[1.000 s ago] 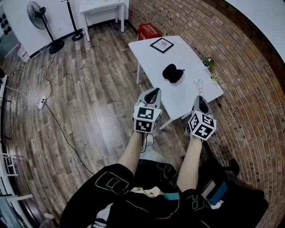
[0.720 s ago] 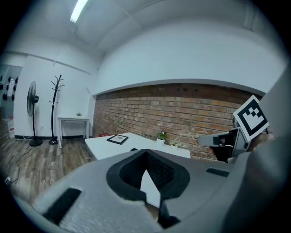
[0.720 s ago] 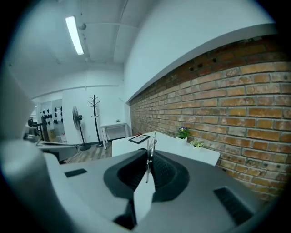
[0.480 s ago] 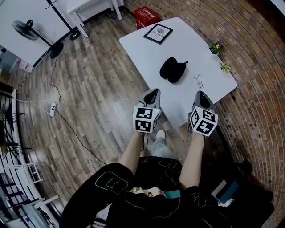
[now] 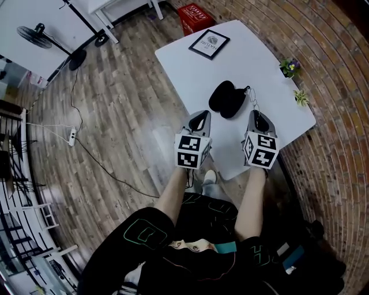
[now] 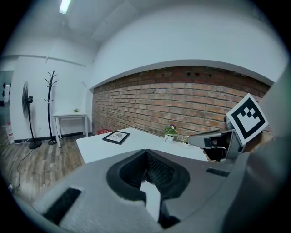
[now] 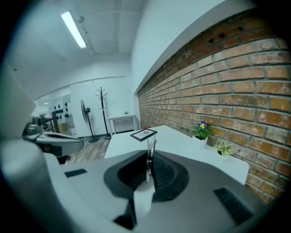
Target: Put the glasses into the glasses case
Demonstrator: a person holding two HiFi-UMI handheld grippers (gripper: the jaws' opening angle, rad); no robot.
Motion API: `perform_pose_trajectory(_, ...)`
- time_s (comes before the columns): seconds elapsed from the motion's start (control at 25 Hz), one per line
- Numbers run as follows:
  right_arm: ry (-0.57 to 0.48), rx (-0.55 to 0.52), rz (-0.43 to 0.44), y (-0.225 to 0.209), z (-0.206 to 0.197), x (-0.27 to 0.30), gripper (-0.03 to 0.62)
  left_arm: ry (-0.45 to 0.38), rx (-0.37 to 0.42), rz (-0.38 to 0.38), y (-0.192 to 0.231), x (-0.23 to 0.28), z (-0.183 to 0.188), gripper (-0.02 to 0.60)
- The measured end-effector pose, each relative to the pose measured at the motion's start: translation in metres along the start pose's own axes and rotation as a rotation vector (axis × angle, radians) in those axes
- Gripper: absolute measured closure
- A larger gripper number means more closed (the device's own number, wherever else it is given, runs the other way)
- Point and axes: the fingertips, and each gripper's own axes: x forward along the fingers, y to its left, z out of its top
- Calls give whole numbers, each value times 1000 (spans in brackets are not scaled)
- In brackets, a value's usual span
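Note:
A black glasses case (image 5: 226, 99) with two rounded lobes lies mid-table on the white table (image 5: 253, 55). My right gripper (image 5: 257, 117) is shut on thin wire-framed glasses (image 5: 252, 98), which stick out past its tips just right of the case. In the right gripper view the glasses (image 7: 149, 154) stand upright between the pressed jaws of that gripper (image 7: 148, 170). My left gripper (image 5: 199, 120) hovers over the table's near edge, left of and nearer than the case. Its jaws meet with nothing between them, as the left gripper view (image 6: 146, 154) confirms. That view does not show the case.
A black picture frame (image 5: 209, 44) lies at the table's far end. Two small potted plants (image 5: 289, 66) (image 5: 300, 96) stand along the brick-wall side. A red crate (image 5: 195, 14) sits on the floor beyond. Cables and a fan (image 5: 40, 33) are on the wooden floor to the left.
Both grippers have moved forward and down over the table's near edge. The glasses in the right gripper are now close beside the case.

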Motion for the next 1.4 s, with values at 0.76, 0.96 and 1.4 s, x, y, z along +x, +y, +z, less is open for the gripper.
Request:
perform_pose_trajectory(0.76,219,-168,54,32,-36,89,576,82,-52,31,60,38,-23,581)
perform_pose_trajectory(0.96,264,-190,57,42,-44,101,576,123,-77,28,69,44,-42,581)
perform_pose_trajectory(1.4,328,-361,-10,50,-48,129,576,163,-107,38,98,53,-59,581)
